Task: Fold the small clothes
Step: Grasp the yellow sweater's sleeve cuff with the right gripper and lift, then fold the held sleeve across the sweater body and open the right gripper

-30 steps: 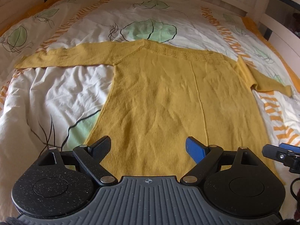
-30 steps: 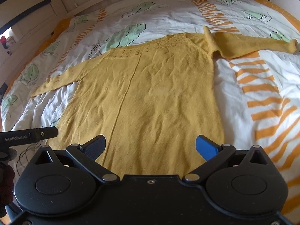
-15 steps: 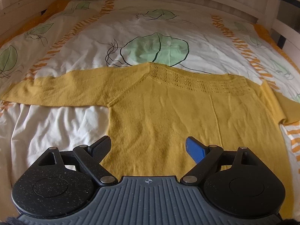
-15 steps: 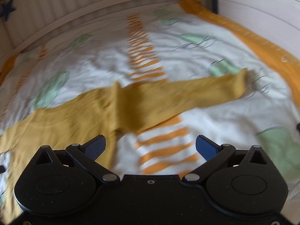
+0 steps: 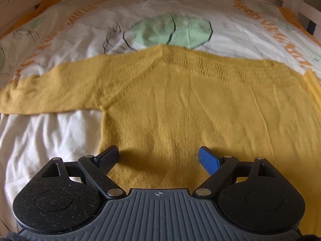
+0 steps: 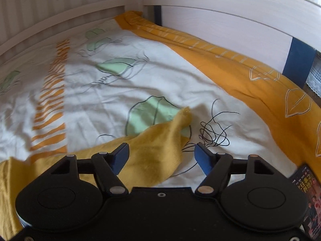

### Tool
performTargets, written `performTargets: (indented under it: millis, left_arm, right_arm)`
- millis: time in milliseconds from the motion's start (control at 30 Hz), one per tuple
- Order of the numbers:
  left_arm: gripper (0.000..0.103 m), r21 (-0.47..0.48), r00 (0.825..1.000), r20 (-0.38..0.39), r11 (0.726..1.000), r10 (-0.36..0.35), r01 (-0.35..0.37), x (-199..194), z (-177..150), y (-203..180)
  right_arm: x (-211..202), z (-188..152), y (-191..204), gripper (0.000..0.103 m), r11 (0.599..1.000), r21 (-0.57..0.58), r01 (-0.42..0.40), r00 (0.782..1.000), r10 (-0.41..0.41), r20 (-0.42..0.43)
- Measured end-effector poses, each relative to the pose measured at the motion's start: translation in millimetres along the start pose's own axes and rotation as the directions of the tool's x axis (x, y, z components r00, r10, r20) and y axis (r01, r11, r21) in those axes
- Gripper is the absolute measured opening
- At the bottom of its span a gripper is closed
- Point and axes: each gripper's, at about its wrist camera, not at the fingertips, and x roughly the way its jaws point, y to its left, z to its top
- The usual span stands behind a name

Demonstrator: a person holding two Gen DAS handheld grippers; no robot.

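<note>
Both grippers have swung out toward the sweater's sleeves.
Right gripper (image 6: 161, 156) closing around the cuff (image 6: 180, 120) near the bed's right edge; left gripper (image 5: 158, 158) wide open, empty, over the sweater (image 5: 190, 104). Next: pinch, fold inward.

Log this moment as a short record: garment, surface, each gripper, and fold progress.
garment: yellow knit sweater, spread flat, no fold made yet
surface: leaf-print duvet on a bed with a white frame
left sleeve: stretched straight out to the side
right sleeve cuff: lying between the right gripper's pads, not pinched yet
left gripper: open, over the sweater's body near its side edge, holding nothing
right gripper: jaws closing around the cuff
</note>
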Motion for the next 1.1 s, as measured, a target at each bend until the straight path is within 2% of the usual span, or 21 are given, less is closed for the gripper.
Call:
performTargets:
  millis: [167,200,300,433,633,733,800,900,1033,1100]
  left_arm:
    - [0.091,0.032,0.998,0.055,0.999,-0.019,0.017,0,-11,2]
    - [0.092,0.04,0.998,0.058,0.999,-0.029,0.026,0,-11,3]
    - [0.097,0.064,0.998,0.037,0.997,-0.052,0.05,3,-9,5]
    - [0.102,0.087,0.996,0.01,0.992,-0.089,0.088,10,-4,8]
    - [0.101,0.096,0.993,0.04,0.99,-0.11,0.106,9,-7,11]
    - [0.101,0.085,0.991,0.018,0.988,-0.13,0.128,7,-1,13]
    - [0.101,0.057,0.988,0.007,0.986,-0.155,0.154,4,4,17]
    - [0.101,0.004,0.985,0.021,0.985,-0.173,0.173,-4,8,27]
    - [0.1,-0.042,0.985,0.055,0.985,-0.166,0.169,-15,15,41]
    - [0.101,-0.073,0.983,0.07,0.982,-0.167,0.172,-20,19,50]
  right_arm:
    - [29,-2,-6,0.056,0.998,0.063,0.027,0.998,-0.023,-0.065]
    - [34,-3,-8,0.049,0.996,0.083,0.023,0.997,-0.016,-0.08]
    - [38,-5,-10,0.013,0.993,0.118,0.004,0.995,0.009,-0.102]
    - [19,4,-12,0.012,0.992,0.122,0.02,0.995,-0.008,-0.096]
    - [-33,43,-9,0.012,0.993,0.054,0.105,0.994,-0.105,0.006]
    - [-62,59,15,0.012,0.997,-0.005,0.079,0.995,-0.078,0.061]
    - [-84,64,44,0.012,0.997,-0.07,0.036,0.994,-0.028,0.103]
    - [-118,66,92,0.012,0.986,-0.152,-0.065,0.985,0.088,0.149]
    - [-161,53,166,0.012,0.934,-0.27,-0.236,0.943,0.288,0.17]
    - [-173,38,206,0.012,0.888,-0.324,-0.328,0.909,0.39,0.148]
